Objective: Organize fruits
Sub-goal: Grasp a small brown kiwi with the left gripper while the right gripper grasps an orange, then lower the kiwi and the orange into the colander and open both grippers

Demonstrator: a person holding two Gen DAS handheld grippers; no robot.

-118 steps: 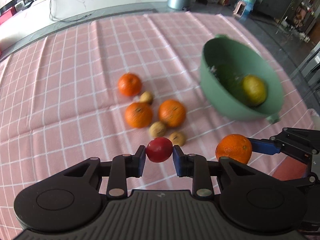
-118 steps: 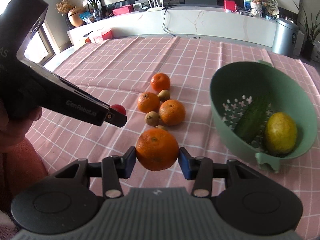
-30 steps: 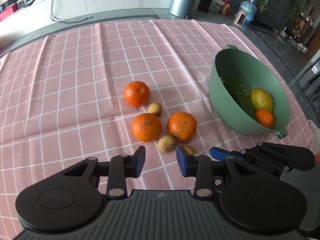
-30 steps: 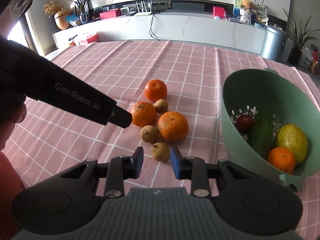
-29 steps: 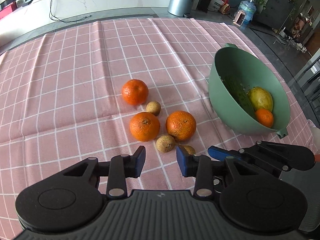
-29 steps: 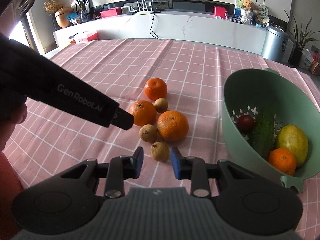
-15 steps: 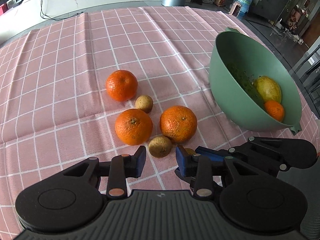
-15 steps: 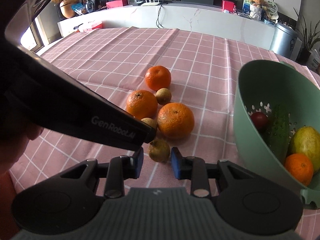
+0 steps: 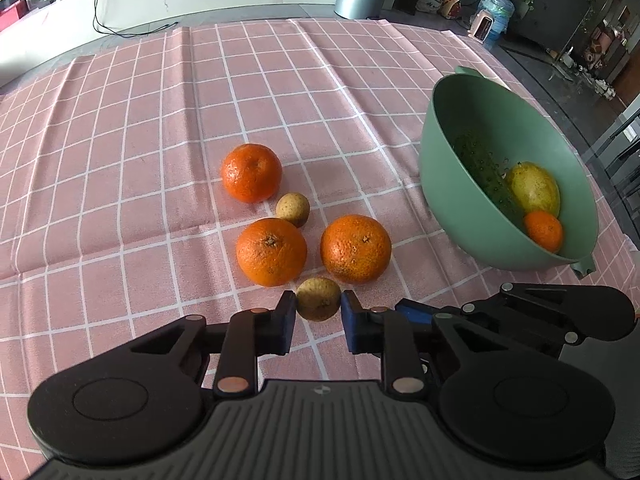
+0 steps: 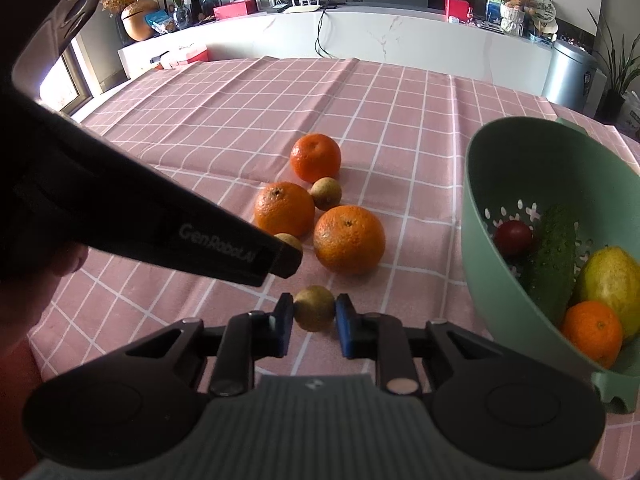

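- Left wrist view: the left gripper [image 9: 319,317] has its jaws spread around a small brown fruit [image 9: 319,298] on the pink checked cloth [image 9: 120,160]; whether the pads touch it I cannot tell.
- Just beyond lie three oranges [image 9: 271,251] and another brown fruit [image 9: 293,209].
- The green bowl [image 9: 448,184] to the right holds a cucumber [image 9: 486,178], a yellow fruit [image 9: 534,188] and a small orange [image 9: 543,230].
- Right wrist view: the right gripper [image 10: 315,324] is spread around a second brown fruit [image 10: 315,307], with thin gaps at both pads.
- The left gripper's finger crosses from the left, its tip beside a partly hidden brown fruit [image 10: 291,241].
- In the bowl, a red fruit [image 10: 513,237] lies beside the cucumber.
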